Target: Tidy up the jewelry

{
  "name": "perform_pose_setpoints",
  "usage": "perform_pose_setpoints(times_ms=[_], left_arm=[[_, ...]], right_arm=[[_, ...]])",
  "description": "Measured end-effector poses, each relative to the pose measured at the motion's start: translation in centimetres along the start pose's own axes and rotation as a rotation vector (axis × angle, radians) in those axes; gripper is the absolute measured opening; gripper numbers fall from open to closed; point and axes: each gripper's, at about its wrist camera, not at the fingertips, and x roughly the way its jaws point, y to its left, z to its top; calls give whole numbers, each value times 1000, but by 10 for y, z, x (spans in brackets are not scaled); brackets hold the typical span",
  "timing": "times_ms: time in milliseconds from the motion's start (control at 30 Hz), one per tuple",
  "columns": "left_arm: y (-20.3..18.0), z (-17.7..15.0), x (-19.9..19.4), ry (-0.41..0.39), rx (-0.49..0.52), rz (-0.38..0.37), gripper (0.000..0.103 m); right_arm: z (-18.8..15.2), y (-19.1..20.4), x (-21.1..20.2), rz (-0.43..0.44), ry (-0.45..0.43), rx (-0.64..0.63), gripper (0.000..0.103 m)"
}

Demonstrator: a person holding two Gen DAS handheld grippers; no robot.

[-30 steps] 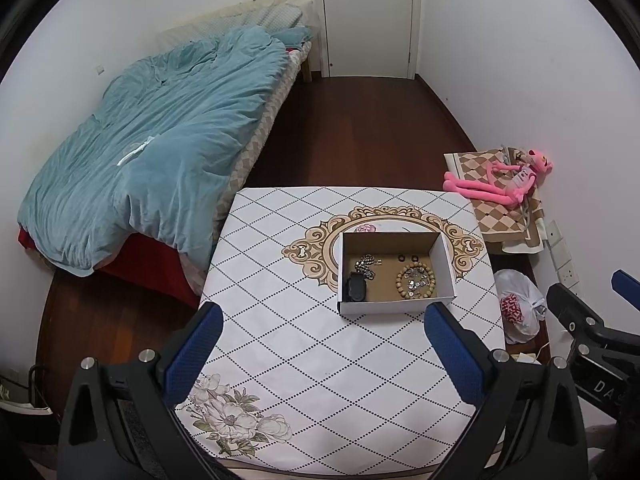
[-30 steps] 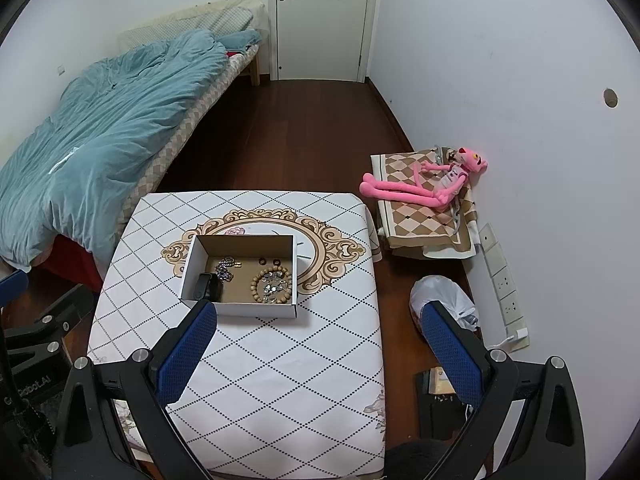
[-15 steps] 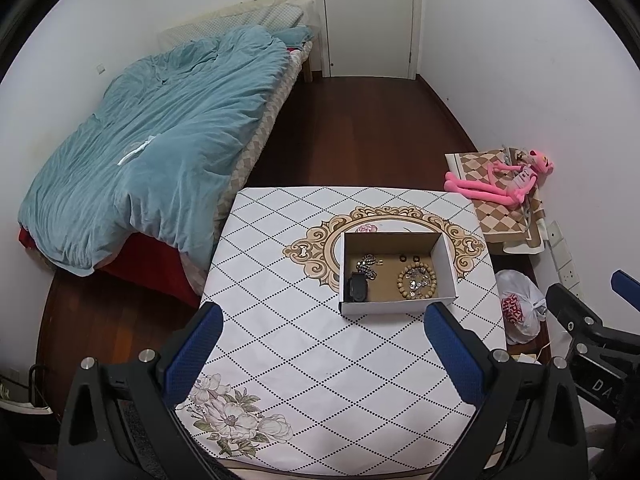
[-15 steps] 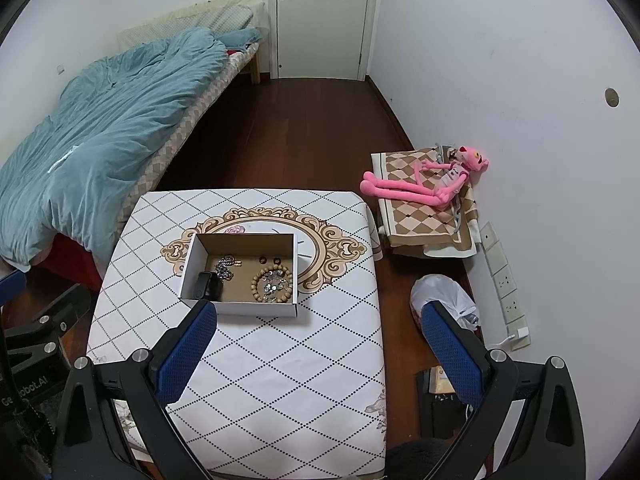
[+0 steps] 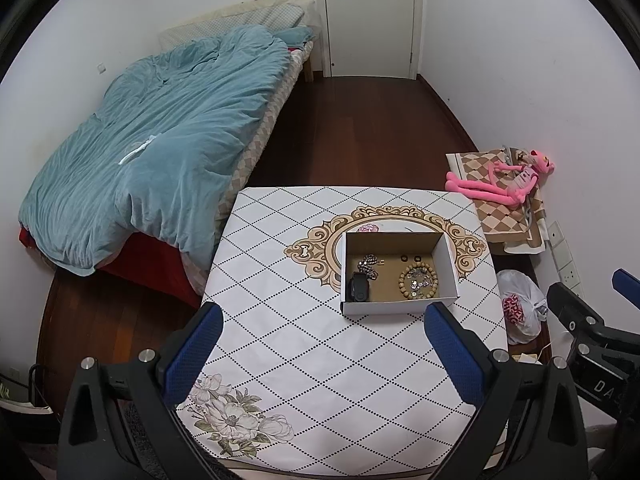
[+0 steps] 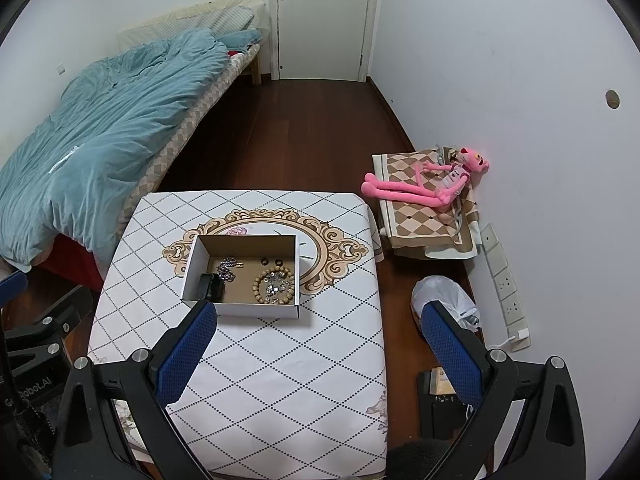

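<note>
Right wrist view: right gripper (image 6: 320, 350) gapes wide above the counter (image 6: 280, 380); beside it the left gripper (image 5: 320, 354), lettered "obot.AI", also gapes. Ahead, a cardboard box (image 6: 240, 310) holds a bead bracelet (image 6: 273, 284) and chain (image 6: 226, 268). Pink plush (image 6: 428, 184) lies beyond.

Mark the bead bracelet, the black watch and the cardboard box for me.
bead bracelet (image 5: 418, 282), left wrist view, beads on its near arc.
black watch (image 5: 359, 287), left wrist view, its face.
cardboard box (image 5: 394, 307), left wrist view, near outer wall.

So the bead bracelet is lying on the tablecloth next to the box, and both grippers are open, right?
Not quite. The bead bracelet lies inside the box, not beside it; the left wrist view shows this. The left gripper and right gripper are open.
</note>
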Motion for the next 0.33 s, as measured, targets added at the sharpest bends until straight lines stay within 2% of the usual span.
perform_pose_setpoints(times_ms=[333], left_arm=[[4, -3, -1, -20, -9, -11, 102]], right_arm=[[0, 0, 0, 2, 3, -2, 103]])
